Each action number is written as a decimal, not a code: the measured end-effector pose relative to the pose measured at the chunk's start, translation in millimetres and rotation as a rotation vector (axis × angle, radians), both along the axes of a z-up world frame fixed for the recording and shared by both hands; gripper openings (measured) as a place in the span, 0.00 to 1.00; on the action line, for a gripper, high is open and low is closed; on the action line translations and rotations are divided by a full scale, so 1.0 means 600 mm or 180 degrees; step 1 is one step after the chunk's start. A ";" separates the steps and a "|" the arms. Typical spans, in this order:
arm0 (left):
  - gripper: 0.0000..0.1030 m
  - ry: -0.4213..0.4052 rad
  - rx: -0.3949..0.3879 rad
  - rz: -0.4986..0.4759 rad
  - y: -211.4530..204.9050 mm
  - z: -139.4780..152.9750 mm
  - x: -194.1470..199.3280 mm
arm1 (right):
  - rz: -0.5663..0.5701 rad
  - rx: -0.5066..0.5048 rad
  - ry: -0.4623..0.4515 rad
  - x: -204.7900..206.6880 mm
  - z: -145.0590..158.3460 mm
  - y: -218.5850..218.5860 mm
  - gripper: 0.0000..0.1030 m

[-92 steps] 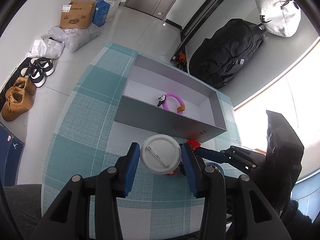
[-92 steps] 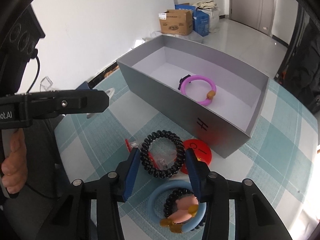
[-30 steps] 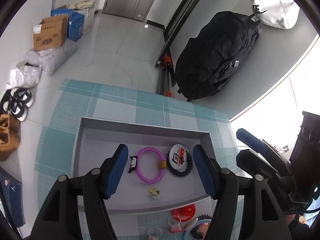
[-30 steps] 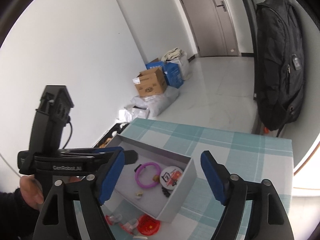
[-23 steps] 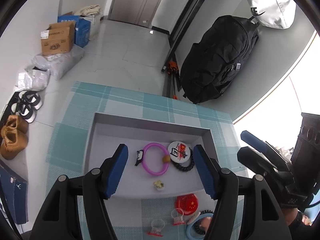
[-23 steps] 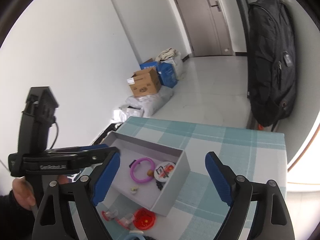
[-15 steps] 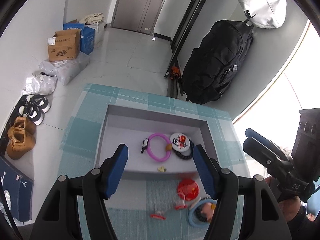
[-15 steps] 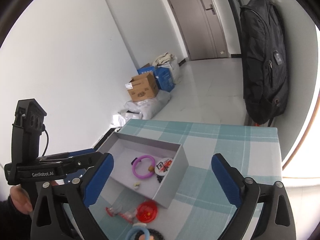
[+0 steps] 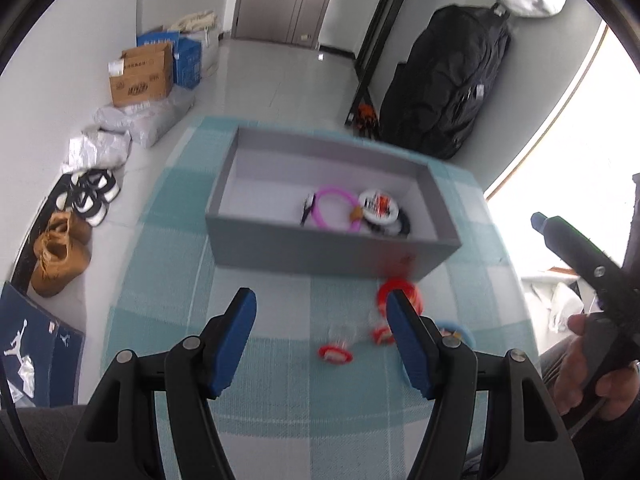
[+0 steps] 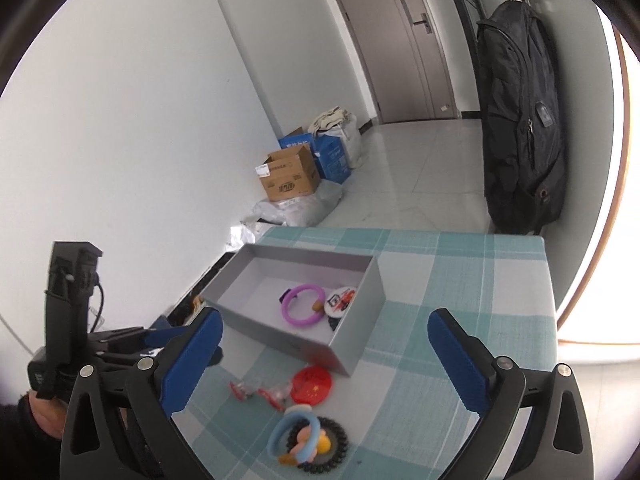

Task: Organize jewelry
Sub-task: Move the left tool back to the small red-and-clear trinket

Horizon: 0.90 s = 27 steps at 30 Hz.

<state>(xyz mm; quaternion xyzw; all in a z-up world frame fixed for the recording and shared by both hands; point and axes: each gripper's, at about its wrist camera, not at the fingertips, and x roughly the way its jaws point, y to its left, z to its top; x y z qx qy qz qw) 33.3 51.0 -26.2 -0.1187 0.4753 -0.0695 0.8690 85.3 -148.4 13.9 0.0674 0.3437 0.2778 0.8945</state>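
Left tongs (image 9: 320,306) stand half open, holding nothing, above the checked counter (image 9: 280,380). Right tongs (image 10: 324,334) have just been opening to full width (nothing between them). At twelve o'clock of the left tongs sits the grey box (image 9: 320,246) with a pink ring (image 9: 334,214); a red disc (image 10: 312,385) lies just outside.

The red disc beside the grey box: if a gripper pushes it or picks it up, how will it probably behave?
The red disc lies flat on the checked cloth, so it will probably slide, not roll. It looks thin and probably light. Its low edge may give fingers little to catch, so it may slip.
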 end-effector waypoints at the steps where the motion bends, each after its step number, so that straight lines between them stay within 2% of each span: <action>1: 0.61 0.0048 -0.0031 0.0005 0.002 -0.005 -0.001 | -0.0001 -0.0007 0.0009 -0.003 -0.001 0.000 1.00; 5: 0.61 0.0174 -0.0068 -0.0009 0.004 -0.020 -0.003 | -0.0007 -0.0043 0.0051 -0.018 -0.008 0.000 1.00; 11: 0.61 0.0339 0.0108 -0.0194 -0.019 -0.038 -0.009 | -0.0037 -0.0117 0.0092 -0.030 -0.016 -0.001 1.00; 16: 0.61 0.0376 0.0184 -0.0254 -0.022 -0.046 -0.012 | -0.0076 -0.0117 0.0177 -0.034 -0.025 -0.004 1.00; 22: 0.61 0.0286 0.0261 -0.0297 -0.028 -0.043 -0.012 | -0.0064 -0.0192 0.0206 -0.036 -0.032 0.001 1.00; 27: 0.42 0.0290 0.0244 -0.0392 -0.039 -0.043 -0.012 | -0.0079 -0.0222 0.0248 -0.034 -0.039 0.000 1.00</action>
